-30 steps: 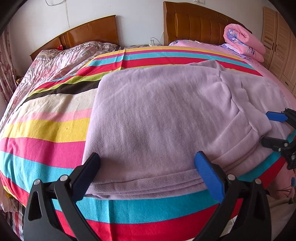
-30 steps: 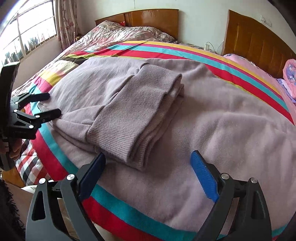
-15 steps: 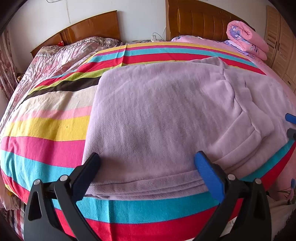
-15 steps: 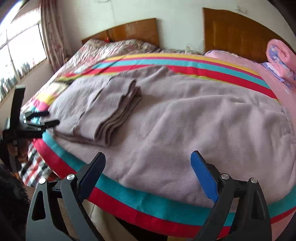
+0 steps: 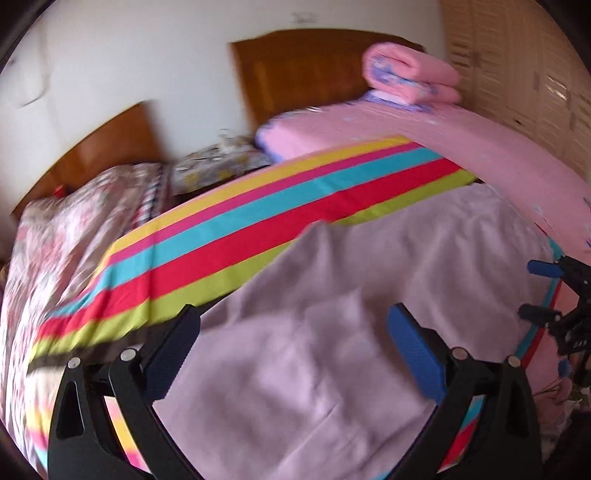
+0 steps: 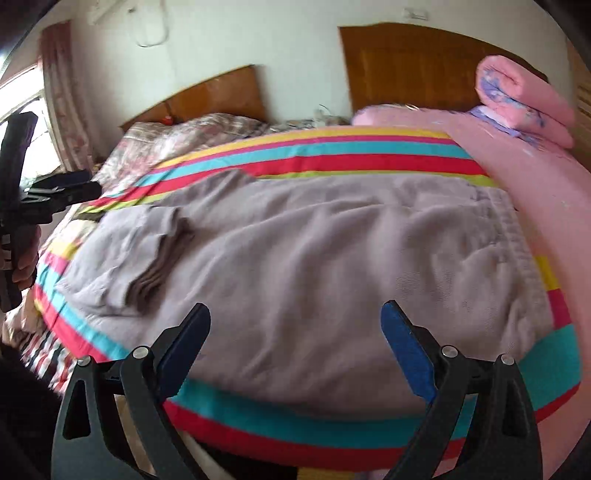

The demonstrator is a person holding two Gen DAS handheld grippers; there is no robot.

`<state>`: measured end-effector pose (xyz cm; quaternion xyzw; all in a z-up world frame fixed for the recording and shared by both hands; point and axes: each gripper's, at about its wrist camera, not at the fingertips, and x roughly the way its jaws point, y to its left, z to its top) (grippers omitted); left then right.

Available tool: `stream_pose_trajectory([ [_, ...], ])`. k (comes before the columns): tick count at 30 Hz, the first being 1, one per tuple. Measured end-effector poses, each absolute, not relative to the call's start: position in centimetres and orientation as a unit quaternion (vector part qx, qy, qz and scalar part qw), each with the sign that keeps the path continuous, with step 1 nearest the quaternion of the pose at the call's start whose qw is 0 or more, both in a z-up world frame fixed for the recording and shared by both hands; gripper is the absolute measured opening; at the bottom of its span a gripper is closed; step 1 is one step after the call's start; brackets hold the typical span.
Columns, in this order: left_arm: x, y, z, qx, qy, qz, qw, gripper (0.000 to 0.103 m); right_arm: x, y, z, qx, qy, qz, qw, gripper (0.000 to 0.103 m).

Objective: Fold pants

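Nearest to me, the right gripper (image 6: 295, 325) hung over the foot edge of the bed, its jaws spread wide and holding nothing. The left gripper (image 5: 291, 328) hovered above the cloth off to the left side, jaws likewise wide apart and empty; a hand (image 6: 26, 258) was wrapped around its handle.

Just beyond the grippers lay the pants (image 6: 332, 258), a pale mauve-grey knit, spread flat across the striped bedspread (image 6: 332, 151). Their leg end (image 6: 162, 251) at the left had been turned back on itself, so the ribbed cuffs lay stacked on top of the legs, near the left gripper. The waistband (image 6: 517, 236) sat at the right, close against a pink sheet (image 6: 535, 166) that covered the neighbouring bed. The fabric between was rumpled with soft ridges. Both views were blurred, so finer creases could not be made out.

Past the pants, bands of green, red, turquoise, pink and yellow ran across the bedspread. To the left of these lay a flowered quilt (image 6: 177, 144), bunched towards the head of the bed.

Further back, on the pink sheet, a rolled pink blanket (image 6: 524, 99) with a purple pattern rested on a folded cloth. Behind everything stood two wooden headboards (image 6: 406, 62) against a white wall (image 6: 258, 33), with a curtained window (image 6: 33, 110) at the far left and pale cupboard doors (image 5: 517, 66) at the far right.
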<state>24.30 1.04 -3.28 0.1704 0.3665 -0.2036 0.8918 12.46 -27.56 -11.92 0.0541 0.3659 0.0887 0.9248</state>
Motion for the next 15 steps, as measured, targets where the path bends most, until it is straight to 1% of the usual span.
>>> stream_pose_trajectory([
  [3,28.9,-4.8,-6.5,0.169,0.407,-0.248,0.863,0.102,14.1,-27.7,-11.5,0.044,0.368,0.091,0.925,0.09],
  [5,32.0,-7.5,-8.6,0.145,0.44,-0.258,0.848,0.101,15.8,-27.5,-11.0,0.021,0.379,0.084,0.921,0.09],
  [7,34.0,-9.5,-10.4,0.146,0.454,-0.242,0.845,0.101,17.5,-27.4,-10.9,0.0,0.39,0.085,0.917,0.09],
  [11,36.0,-11.5,-13.1,0.157,0.462,-0.229,0.842,0.102,21.1,-27.1,-13.1,-0.065,0.454,0.045,0.888,0.092],
  [12,36.0,-11.6,-13.1,0.154,0.464,-0.227,0.842,0.102,21.1,-27.3,-13.9,-0.071,0.455,0.046,0.886,0.092],
  [15,35.9,-11.1,-13.3,0.146,0.462,-0.229,0.844,0.102,19.9,-29.2,-14.6,-0.042,0.444,0.077,0.892,0.093],
])
